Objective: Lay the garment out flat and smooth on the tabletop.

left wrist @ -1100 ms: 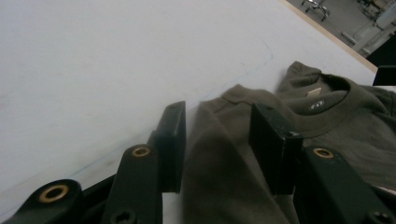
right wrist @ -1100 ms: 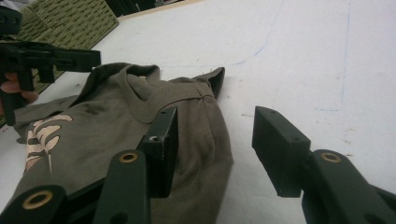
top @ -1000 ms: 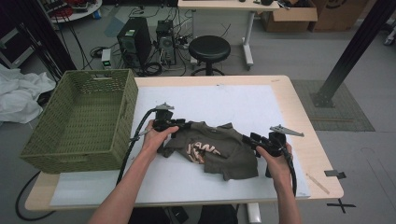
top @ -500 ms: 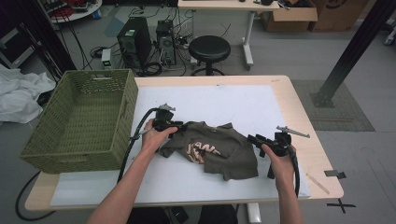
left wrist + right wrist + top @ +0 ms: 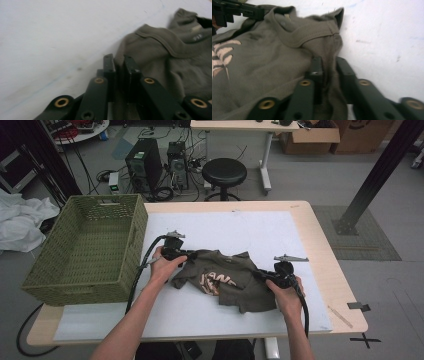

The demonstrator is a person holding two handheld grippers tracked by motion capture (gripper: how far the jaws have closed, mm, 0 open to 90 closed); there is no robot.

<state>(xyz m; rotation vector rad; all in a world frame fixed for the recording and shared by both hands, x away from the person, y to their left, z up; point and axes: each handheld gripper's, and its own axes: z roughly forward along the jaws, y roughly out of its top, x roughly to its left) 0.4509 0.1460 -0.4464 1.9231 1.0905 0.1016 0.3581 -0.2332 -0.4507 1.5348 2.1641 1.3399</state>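
Nearest me, the person's forearms reach in over the table's front edge, a gripper in each hand. The right gripper (image 5: 265,276) has just been closing, and its jaws now pinch a fold at the right side of the olive T-shirt (image 5: 227,280); in the right gripper view the cloth (image 5: 287,62) bunches up between the two black jaws. The left gripper (image 5: 186,254) has been closing as well, and in the left gripper view its jaws stand almost together with a thin edge of the shirt (image 5: 160,55) caught between them. A second ago both claws were wider and the right one sat a little further out; now both have bitten. I judge that the grasping step is done and the shirt is ready to be lifted or spread. It lies crumpled on the white mat (image 5: 280,240), mid-table, print upward, between the two hands. Further left, just beside the left hand, stands the green woven basket (image 5: 120,270). Beyond the table are a black stool (image 5: 223,171) and computer towers (image 5: 145,166) on the floor.
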